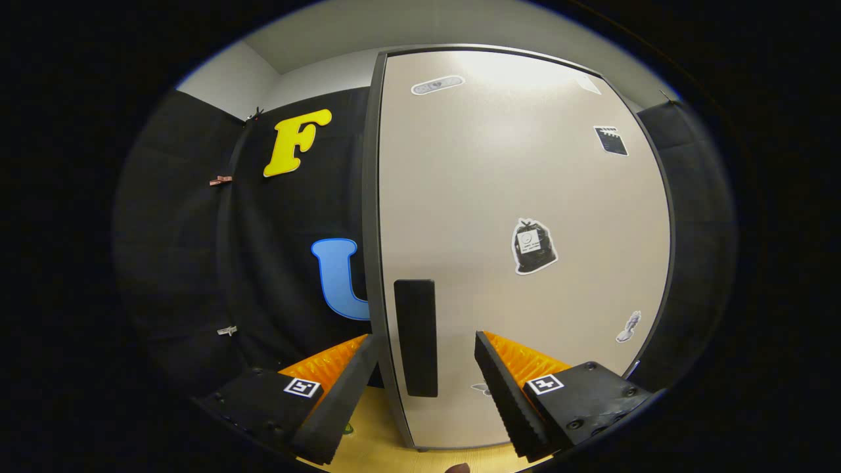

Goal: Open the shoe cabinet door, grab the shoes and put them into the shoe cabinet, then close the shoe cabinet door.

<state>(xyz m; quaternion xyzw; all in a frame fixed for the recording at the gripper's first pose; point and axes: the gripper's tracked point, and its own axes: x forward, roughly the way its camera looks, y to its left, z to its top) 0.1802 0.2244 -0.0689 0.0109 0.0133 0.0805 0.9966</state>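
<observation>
Cabinet door (525, 197) shut, standing directly ahead of the gripper (424, 358).

Door panel is pale beige with a dark grey frame and carries several stickers, one dark bag-shaped sticker (533, 246) near its middle. A tall black rectangular handle (416, 337) sits along the door's left edge, low down, and lies between the two fingertips and beyond them. Jaws stand wide apart, holding nothing. Cabinet rests on a light wooden floor (374, 427).
</observation>
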